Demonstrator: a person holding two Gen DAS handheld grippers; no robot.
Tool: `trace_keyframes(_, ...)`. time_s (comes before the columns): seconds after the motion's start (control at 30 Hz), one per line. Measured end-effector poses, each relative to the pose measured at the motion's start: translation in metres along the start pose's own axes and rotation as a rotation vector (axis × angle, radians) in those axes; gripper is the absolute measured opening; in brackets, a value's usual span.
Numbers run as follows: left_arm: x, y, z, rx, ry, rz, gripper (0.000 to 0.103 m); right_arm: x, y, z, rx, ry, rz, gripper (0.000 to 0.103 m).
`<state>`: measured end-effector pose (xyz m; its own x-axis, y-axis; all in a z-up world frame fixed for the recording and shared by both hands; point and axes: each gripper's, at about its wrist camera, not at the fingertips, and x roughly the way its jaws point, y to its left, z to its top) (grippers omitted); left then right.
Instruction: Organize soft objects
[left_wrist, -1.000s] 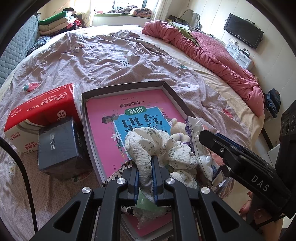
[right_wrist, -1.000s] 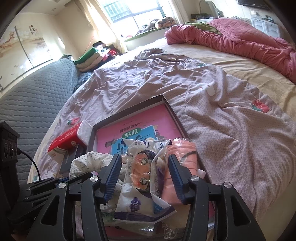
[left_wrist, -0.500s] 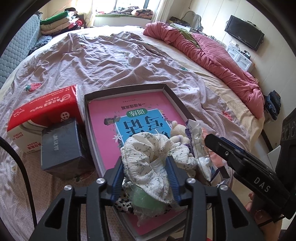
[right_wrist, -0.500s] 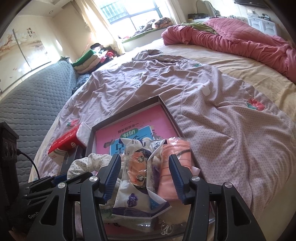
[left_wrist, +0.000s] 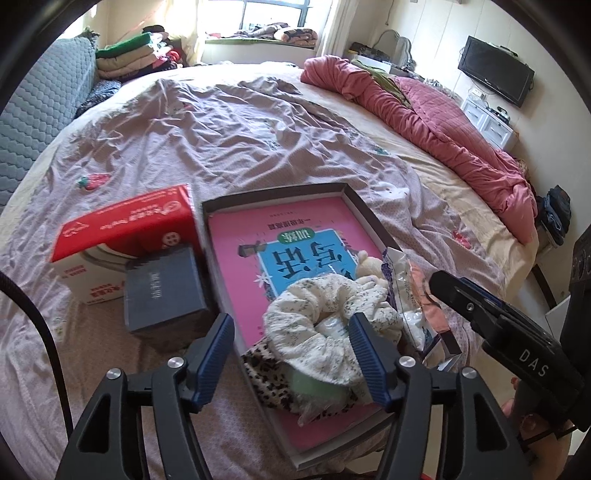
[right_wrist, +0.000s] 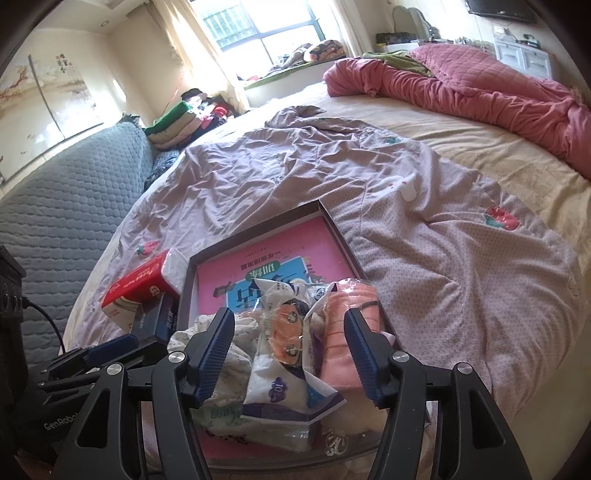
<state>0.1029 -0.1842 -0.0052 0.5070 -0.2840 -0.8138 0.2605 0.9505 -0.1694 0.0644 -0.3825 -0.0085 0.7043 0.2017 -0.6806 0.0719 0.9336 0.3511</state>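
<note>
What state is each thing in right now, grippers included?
left gripper: open, jaws have just been opening, floral cloth between them, unpressed.
right gripper: open, jaws have just been opening, pads clear of the packet.
floral cloth: crumpled, released, lying in the tray.
plastic packet: sealed, lying in the tray.
tray: lidless, pink book flat inside.
pink book: closed.
red tissue box: closed, beside the tray.
dark box: closed.

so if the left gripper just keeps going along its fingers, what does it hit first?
Probably the floral scrunchie: it lies right between the open fingers of the left gripper, on the pile in the tray. The pads don't press on it now. Depth is hard to judge.
</note>
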Motion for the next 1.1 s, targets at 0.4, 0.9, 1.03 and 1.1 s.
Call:
trace_keyframes(0.4, -0.053, 0.012, -0.014, -0.012, -0.064, 0.035, 0.083, -0.040, 0.030, -0.001, -0.110, -0.048, -0.004, 0.076)
trace_keyframes(0.9, -0.091, 0.016, -0.047, -0.040, -0.051, 0.142, 0.085, -0.073, 0.053, -0.035, -0.164, 0.031, -0.014, 0.082)
trace_keyframes(1.03, -0.101, 0.013, -0.065, -0.053, -0.048, 0.181, 0.085, -0.085, 0.065, -0.048, -0.219, 0.025, -0.028, 0.082)
trace_keyframes(1.1, -0.107, 0.012, -0.076, -0.062, -0.049, 0.188, 0.085, -0.091, 0.071, -0.057, -0.238, 0.019, -0.026, 0.082)
